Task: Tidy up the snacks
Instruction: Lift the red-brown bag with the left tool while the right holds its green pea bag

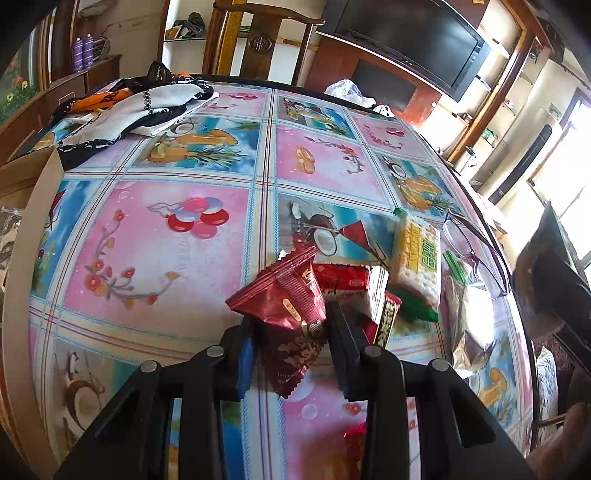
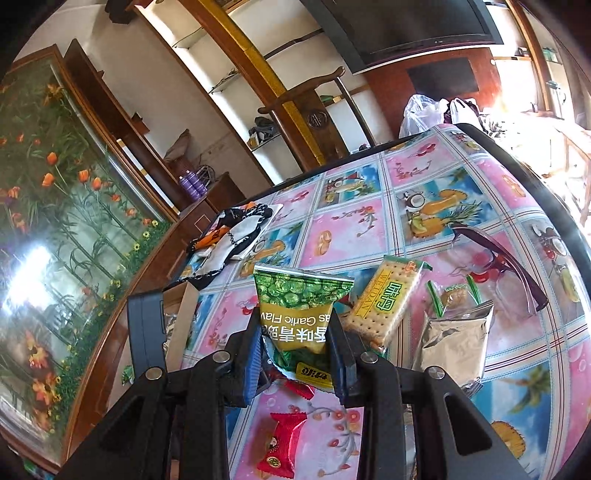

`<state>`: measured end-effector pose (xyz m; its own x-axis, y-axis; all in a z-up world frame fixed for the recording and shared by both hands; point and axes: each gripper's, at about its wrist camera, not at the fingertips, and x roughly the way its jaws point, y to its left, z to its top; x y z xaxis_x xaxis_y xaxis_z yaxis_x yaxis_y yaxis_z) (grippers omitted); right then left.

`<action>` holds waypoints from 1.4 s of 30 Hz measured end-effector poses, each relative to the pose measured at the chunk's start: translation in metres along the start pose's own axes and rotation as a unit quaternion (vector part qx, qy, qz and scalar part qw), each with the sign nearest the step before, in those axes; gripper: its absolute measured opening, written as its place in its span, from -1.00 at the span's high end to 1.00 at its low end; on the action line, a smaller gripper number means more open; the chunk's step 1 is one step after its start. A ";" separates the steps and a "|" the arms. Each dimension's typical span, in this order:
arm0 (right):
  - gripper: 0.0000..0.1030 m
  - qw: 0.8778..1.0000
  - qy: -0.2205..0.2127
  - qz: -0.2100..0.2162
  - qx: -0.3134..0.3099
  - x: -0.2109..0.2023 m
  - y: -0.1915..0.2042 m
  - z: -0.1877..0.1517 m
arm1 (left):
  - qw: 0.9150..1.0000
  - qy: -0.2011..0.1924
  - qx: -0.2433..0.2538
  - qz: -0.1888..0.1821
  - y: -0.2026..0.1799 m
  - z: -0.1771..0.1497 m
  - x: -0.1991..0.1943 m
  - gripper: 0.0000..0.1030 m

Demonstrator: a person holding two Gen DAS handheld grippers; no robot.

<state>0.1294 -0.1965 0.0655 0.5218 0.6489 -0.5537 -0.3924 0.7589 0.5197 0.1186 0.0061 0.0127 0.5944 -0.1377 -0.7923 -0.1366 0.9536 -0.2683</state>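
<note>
Gripping a dark red snack packet [image 1: 291, 314], the left gripper [image 1: 291, 354] is lifting it from the pile. The right gripper [image 2: 297, 354] is clamping a green pea bag [image 2: 301, 314], probably for the cardboard box [image 1: 35, 192].

Both views sit just behind their own tongs, looking steeply down, close over the patterned surface [image 1: 155, 236]. The right view is rolled. Shared: cracker pack [image 1: 415, 258] [image 2: 384, 302], glasses [image 1: 469, 240] [image 2: 506, 266], cloth pile [image 1: 136, 114] [image 2: 236, 232], television [image 1: 406, 40] [image 2: 406, 26].
</note>
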 end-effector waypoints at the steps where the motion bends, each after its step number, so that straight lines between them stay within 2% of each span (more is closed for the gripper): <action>1: 0.36 1.000 0.000 -0.002 -0.002 0.001 0.001 -0.001 | 1.000 0.004 0.007 -0.005 0.002 -0.002 -0.003 0.35; 8: 0.36 0.999 0.030 -0.017 -0.041 0.022 0.017 -0.016 | 0.999 -0.044 0.027 0.013 0.015 -0.006 -0.035 0.35; 10: 0.36 0.997 0.033 -0.028 -0.057 0.027 0.023 -0.022 | 0.997 -0.060 0.039 0.028 0.015 -0.004 -0.041 0.35; 15: 0.36 0.997 0.042 -0.039 -0.055 0.037 0.020 -0.028 | 0.993 -0.087 0.048 0.063 0.017 -0.001 -0.051 0.35; 19: 0.36 0.997 0.050 -0.039 -0.046 0.042 0.015 -0.030 | 0.989 -0.110 0.054 0.076 0.016 -0.001 -0.061 0.35; 26: 0.36 0.997 0.043 -0.039 -0.046 0.040 0.016 -0.030 | 0.984 -0.132 0.068 0.095 0.009 -0.003 -0.069 0.35; 33: 0.36 0.998 0.038 -0.035 -0.045 0.037 0.017 -0.030 | 0.974 -0.160 0.089 0.130 0.000 -0.007 -0.076 0.35; 42: 0.36 0.997 0.030 -0.034 -0.055 0.033 0.023 -0.031 | 0.968 -0.176 0.100 0.149 -0.003 -0.008 -0.080 0.35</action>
<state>0.1144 -0.1556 0.0390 0.5055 0.5951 -0.6248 -0.4403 0.8006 0.4064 0.0653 0.0121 0.0728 0.7904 0.2174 -0.5728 -0.2081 0.9746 0.0827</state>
